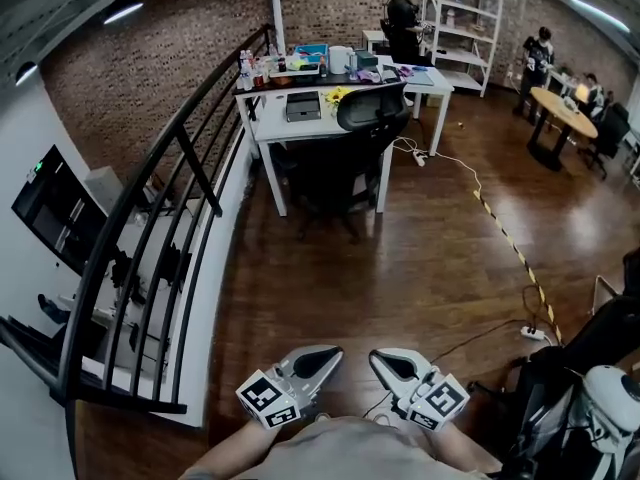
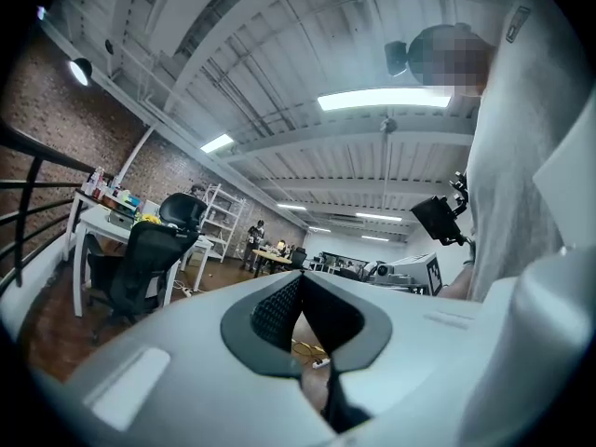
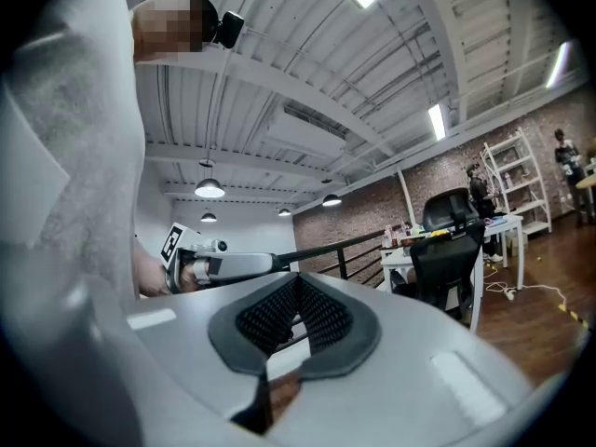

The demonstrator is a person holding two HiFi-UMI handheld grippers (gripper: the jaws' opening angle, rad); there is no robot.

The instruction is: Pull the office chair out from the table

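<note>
left gripper: jaws were pressed together, empty | right gripper: jaws were pressed together, empty, just beside the left jaws | office chair: stood well ahead of both jaws, apart from them, tucked against the white surface | floor: dark wood lay below the jaws

office chair seat hidden under table, tabletop clutter perhaps bottles

office chair tucked under table (railing to its left).
</note>
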